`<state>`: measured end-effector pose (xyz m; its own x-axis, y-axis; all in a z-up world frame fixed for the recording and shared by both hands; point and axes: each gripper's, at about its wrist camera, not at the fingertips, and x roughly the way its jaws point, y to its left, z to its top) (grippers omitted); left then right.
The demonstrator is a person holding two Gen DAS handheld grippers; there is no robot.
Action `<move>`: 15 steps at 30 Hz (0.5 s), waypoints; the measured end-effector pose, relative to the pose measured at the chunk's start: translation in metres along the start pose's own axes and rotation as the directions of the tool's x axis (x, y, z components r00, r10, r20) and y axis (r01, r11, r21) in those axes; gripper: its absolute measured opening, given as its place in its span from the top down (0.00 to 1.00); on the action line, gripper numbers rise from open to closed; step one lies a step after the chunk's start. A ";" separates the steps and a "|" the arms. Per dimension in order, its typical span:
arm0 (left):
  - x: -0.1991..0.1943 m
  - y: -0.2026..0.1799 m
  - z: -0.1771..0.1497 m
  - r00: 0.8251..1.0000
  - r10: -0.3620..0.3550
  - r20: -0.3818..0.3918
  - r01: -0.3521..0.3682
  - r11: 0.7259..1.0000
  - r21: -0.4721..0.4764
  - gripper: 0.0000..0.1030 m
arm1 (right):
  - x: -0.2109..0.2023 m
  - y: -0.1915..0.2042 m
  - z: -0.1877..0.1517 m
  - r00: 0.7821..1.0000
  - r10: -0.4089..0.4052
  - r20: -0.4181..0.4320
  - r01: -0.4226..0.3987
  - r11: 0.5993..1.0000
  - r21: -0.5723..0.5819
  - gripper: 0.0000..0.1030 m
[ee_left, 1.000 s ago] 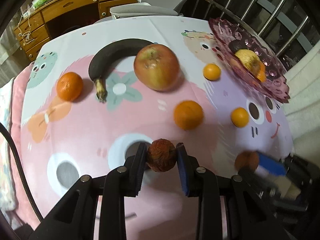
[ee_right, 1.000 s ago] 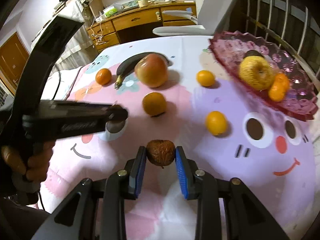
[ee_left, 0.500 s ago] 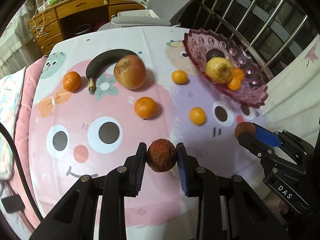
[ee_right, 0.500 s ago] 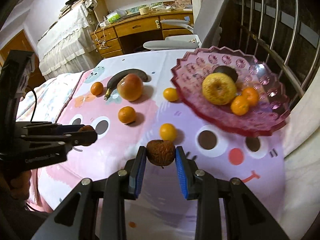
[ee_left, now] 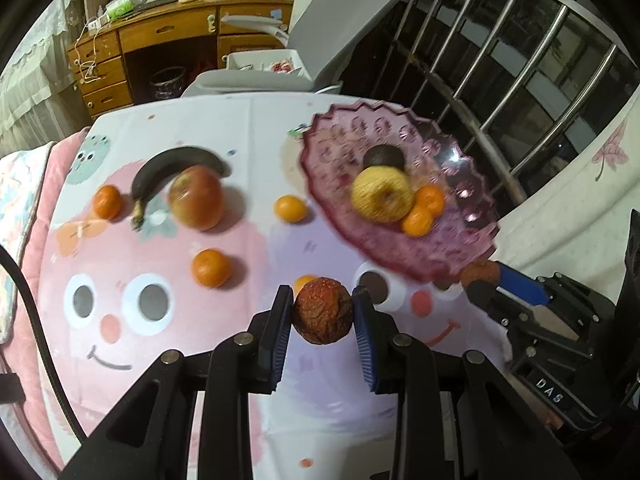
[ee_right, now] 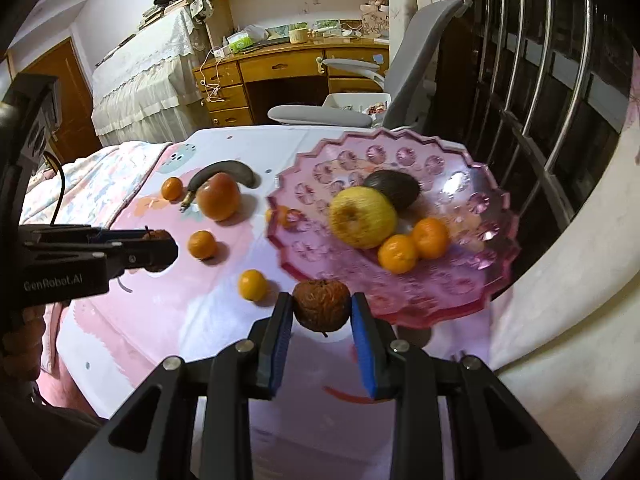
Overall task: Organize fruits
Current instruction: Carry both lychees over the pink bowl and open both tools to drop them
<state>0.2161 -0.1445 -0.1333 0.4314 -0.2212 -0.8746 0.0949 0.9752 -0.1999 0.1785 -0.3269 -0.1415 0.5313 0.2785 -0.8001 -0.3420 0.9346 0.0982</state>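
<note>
My left gripper (ee_left: 323,316) is shut on a wrinkled brown fruit (ee_left: 324,311), held above the table's front. My right gripper (ee_right: 321,311) is shut on a second wrinkled brown fruit (ee_right: 321,305), just before the near rim of the pink glass bowl (ee_right: 476,280). The bowl holds a yellow apple (ee_right: 362,217), a dark avocado (ee_right: 394,189) and two tangerines (ee_right: 414,245). On the cloth lie a dark banana (ee_left: 176,168), a red apple (ee_left: 196,197) and several tangerines (ee_left: 211,268). The right gripper also shows in the left wrist view (ee_left: 480,276), and the left gripper in the right wrist view (ee_right: 158,246).
The table (ee_left: 168,356) has a pink cartoon-face cloth. A grey office chair (ee_left: 320,48) and a wooden desk (ee_left: 168,40) stand behind it. A metal railing (ee_left: 520,60) runs along the right. A bed (ee_right: 136,80) stands at the back left.
Both grippers have lifted and pulled back from the table with their brown fruits. The right one has come up to the bowl's near rim. The fruits on the cloth have not moved.
</note>
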 end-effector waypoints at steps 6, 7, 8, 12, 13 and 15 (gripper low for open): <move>0.019 -0.034 0.016 1.000 -0.012 0.020 0.012 1.000 0.001 0.72 | 0.000 -0.029 0.002 1.000 0.013 0.005 -0.013 0.999 -0.040 0.71; 0.022 -0.039 0.018 1.000 -0.013 0.019 0.013 1.000 0.000 0.72 | 0.001 -0.033 0.002 1.000 0.015 0.005 -0.015 0.999 -0.044 0.71; 0.025 -0.043 0.020 1.000 -0.014 0.018 0.014 1.000 0.002 0.72 | 0.003 -0.036 0.002 1.000 0.018 0.004 -0.018 0.999 -0.048 0.71; 0.042 -0.061 0.029 1.000 -0.019 0.004 0.019 1.000 0.016 0.72 | 0.009 -0.050 0.002 0.999 0.039 -0.003 -0.039 0.998 -0.050 0.71; 0.045 -0.066 0.031 1.000 -0.021 0.001 0.021 1.000 0.019 0.72 | 0.010 -0.052 0.003 0.999 0.041 -0.004 -0.041 0.998 -0.050 0.71; 0.052 -0.074 0.035 1.000 -0.024 -0.008 0.025 0.999 0.028 0.72 | 0.013 -0.057 0.004 0.999 0.045 -0.003 -0.045 0.998 -0.049 0.71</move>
<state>0.2635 -0.2279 -0.1485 0.4217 -0.2449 -0.8730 0.1308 0.9692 -0.2087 0.2082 -0.3754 -0.1549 0.5135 0.3192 -0.7965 -0.4029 0.9093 0.1047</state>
